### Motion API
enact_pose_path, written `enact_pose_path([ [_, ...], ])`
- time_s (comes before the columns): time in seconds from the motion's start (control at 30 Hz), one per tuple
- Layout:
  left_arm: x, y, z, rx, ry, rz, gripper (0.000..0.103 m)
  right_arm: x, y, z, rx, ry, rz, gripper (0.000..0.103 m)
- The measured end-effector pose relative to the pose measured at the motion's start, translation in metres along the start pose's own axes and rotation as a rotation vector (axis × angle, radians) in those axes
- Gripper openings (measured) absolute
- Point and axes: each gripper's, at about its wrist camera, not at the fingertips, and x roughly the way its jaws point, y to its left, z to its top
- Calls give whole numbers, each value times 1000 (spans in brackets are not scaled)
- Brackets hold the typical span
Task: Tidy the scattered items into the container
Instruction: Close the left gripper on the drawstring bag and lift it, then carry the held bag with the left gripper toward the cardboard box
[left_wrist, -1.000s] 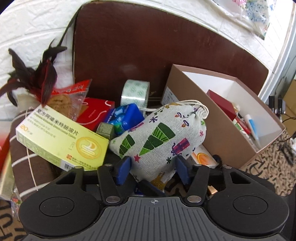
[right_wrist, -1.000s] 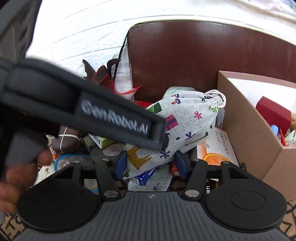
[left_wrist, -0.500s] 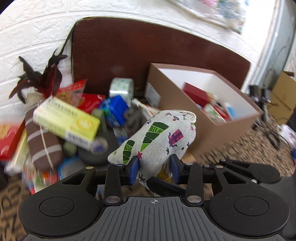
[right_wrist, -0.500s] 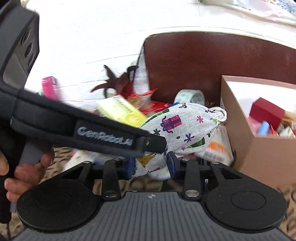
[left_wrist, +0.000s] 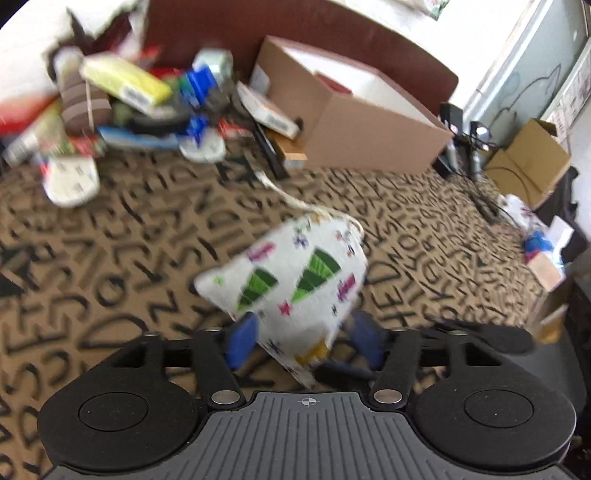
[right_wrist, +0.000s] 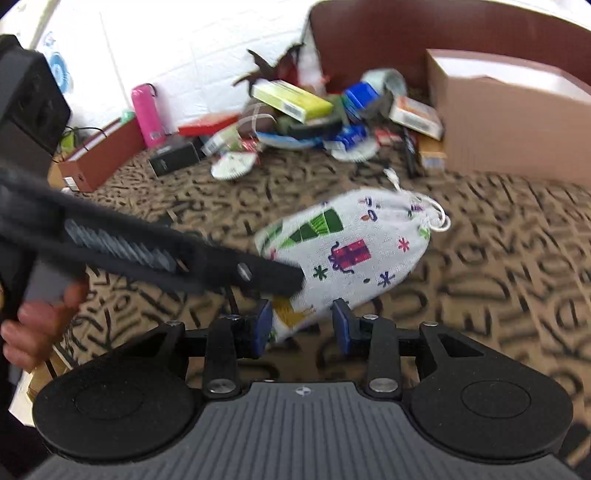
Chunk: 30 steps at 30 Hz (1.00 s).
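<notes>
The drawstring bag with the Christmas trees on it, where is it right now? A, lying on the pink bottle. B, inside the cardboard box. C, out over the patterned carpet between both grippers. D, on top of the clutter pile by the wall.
C: the drawstring bag sits between the left gripper and right gripper, over the patterned carpet, well short of the cardboard box.
</notes>
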Motion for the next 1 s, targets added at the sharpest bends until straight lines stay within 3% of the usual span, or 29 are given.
enact_pose_path([
  [0.1,-5,-7,9,57,-65,43,86,-9,-3,4,16,-34,-35,65],
  [0.2,6,-5,24,98,-74,35,89,-17,-4,5,20,-67,-42,68],
  [0.4,41,12,37,58,30,0,87,-8,-4,6,12,-51,-22,69],
  [0.5,41,19,31,24,42,-53,71,1,-6,3,11,-21,-12,68],
  [0.57,38,19,25,39,46,-64,66,5,-9,1,-3,-7,-48,67],
  [0.7,23,7,14,80,56,-116,71,-1,-34,3,79,-1,-53,69],
  [0.8,17,-2,6,117,52,-145,76,-10,-47,1,100,-13,-116,69],
  [1.0,21,9,16,32,12,-35,85,-20,-40,4,40,-58,-75,75],
])
